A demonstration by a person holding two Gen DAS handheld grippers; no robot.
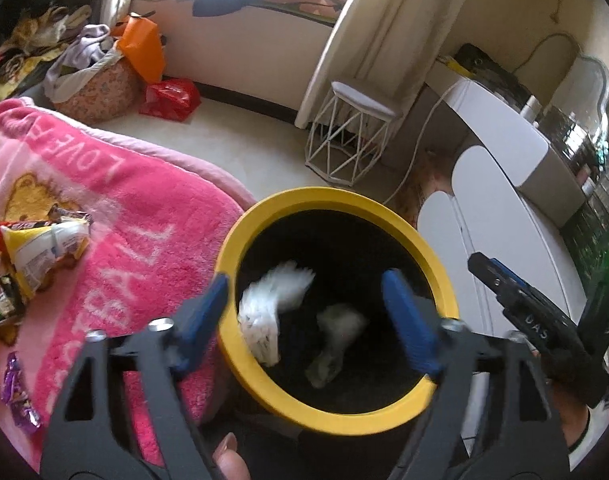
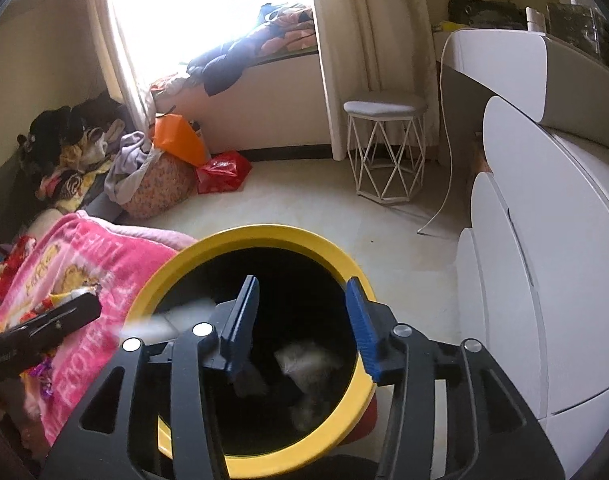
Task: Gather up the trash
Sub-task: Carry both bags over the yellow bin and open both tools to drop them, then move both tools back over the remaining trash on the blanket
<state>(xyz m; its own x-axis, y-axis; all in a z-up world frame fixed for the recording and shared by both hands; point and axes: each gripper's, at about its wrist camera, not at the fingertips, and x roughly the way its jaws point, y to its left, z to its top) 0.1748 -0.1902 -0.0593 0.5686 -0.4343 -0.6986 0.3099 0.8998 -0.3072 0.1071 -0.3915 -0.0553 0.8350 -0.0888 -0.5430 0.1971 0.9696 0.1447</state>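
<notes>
A bin with a yellow rim (image 1: 432, 256) and a dark inside stands beside the bed; it also shows in the right wrist view (image 2: 356, 276). My left gripper (image 1: 308, 312) is open and empty over its mouth. A blurred white crumpled paper (image 1: 268, 308) is in mid-air inside the rim, and another pale scrap (image 1: 336, 340) lies lower in the bin. My right gripper (image 2: 304, 324) is open and empty above the bin, with a pale scrap (image 2: 308, 364) below it. Snack wrappers (image 1: 44, 244) lie on the pink blanket (image 1: 144, 220) at left.
White cabinets (image 2: 544, 260) stand to the right of the bin. A white wire stool (image 2: 384, 148) stands by the curtain. A fabric basket of clothes (image 2: 156, 184), an orange bag and a red bag (image 2: 224, 172) sit on the floor under the window. More wrappers (image 1: 20, 396) lie on the blanket's near edge.
</notes>
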